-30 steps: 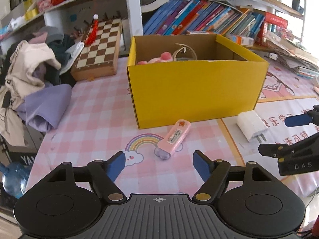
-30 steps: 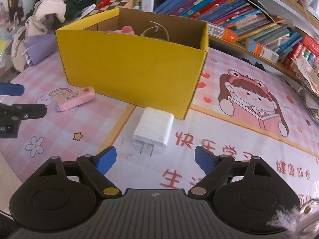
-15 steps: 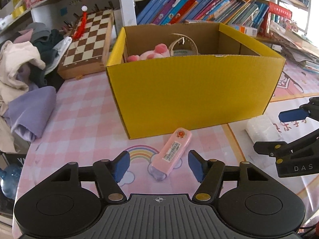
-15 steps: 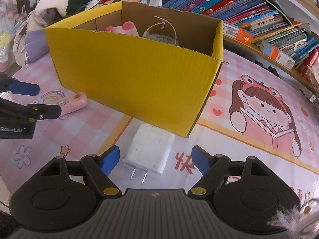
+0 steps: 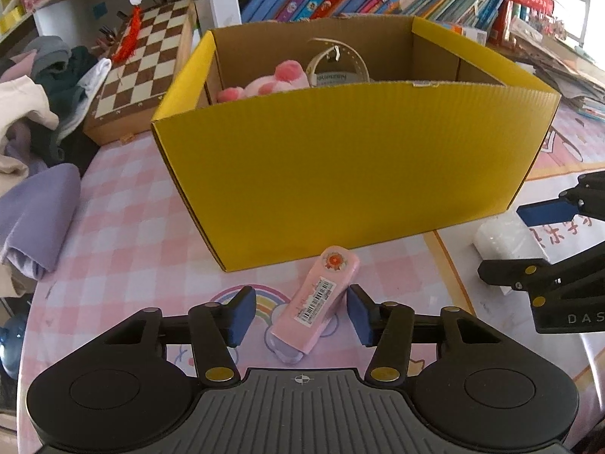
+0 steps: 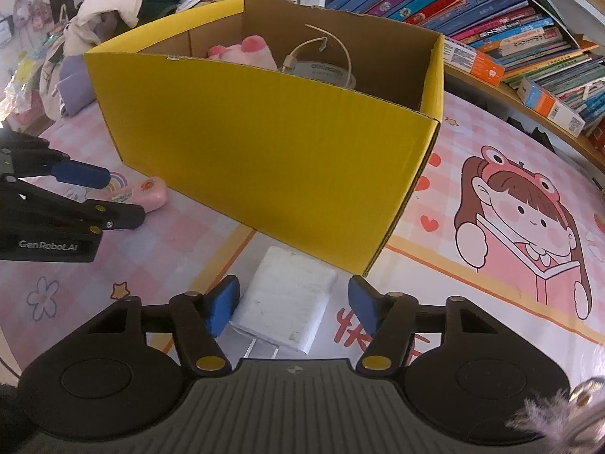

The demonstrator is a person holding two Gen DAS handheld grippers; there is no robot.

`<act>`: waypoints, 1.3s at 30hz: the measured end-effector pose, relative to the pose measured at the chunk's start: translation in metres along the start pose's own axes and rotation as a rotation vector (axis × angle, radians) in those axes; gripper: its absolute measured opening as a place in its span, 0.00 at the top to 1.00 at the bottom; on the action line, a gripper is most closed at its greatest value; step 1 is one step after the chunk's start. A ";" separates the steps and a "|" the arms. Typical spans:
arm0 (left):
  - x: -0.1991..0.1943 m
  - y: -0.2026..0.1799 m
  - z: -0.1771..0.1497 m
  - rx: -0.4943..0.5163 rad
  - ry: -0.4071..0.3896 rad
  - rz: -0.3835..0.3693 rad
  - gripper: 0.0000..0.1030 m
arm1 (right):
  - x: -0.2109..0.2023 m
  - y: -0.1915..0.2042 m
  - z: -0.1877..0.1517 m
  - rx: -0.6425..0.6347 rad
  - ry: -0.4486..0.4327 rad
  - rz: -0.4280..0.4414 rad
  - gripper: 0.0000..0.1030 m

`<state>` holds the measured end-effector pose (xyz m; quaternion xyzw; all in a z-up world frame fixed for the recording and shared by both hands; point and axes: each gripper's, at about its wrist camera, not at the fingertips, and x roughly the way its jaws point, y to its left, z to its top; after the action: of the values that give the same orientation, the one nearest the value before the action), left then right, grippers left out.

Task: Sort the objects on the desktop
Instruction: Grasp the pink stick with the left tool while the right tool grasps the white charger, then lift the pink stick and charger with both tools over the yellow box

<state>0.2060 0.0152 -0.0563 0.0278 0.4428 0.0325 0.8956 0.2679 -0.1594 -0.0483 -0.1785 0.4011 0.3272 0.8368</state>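
Both grippers have advanced toward the yellow box since the earlier frames, and each now straddles its object with narrowed jaws.

Left wrist view: the left gripper sits low at the bottom centre, its blue pads on either side of the pink case, which lies diagonally on the checked tablecloth just in front of the yellow box. Jaws are closing; the right pad is just beside the case, the left pad clearly apart, so nothing is pinched yet. My judgement: the case's slant explains the uneven gaps. At the right edge, the right gripper brackets the white charger.

Right wrist view: the right gripper at lower centre has the white charger between its pads, prongs pointing toward the camera. Jaws are closing; the left pad is touching or nearly so, the right pad stands apart. At the left edge, the left gripper flanks the pink case. Inside the box, upper centre, lie a pink plush toy and a looped cable, presumably the sorting destination.
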 end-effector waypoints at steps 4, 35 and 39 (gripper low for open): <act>0.002 -0.001 0.000 -0.002 0.010 -0.005 0.55 | 0.001 0.001 0.000 -0.015 0.006 0.011 0.45; -0.052 -0.001 -0.005 -0.044 -0.087 -0.057 0.78 | -0.045 -0.001 -0.003 -0.009 -0.039 0.100 0.59; -0.072 0.001 0.000 -0.041 -0.147 -0.060 0.78 | -0.064 0.000 0.000 -0.018 -0.070 0.116 0.59</act>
<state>0.1622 0.0100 0.0010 -0.0018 0.3759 0.0125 0.9266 0.2381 -0.1850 0.0024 -0.1509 0.3783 0.3847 0.8283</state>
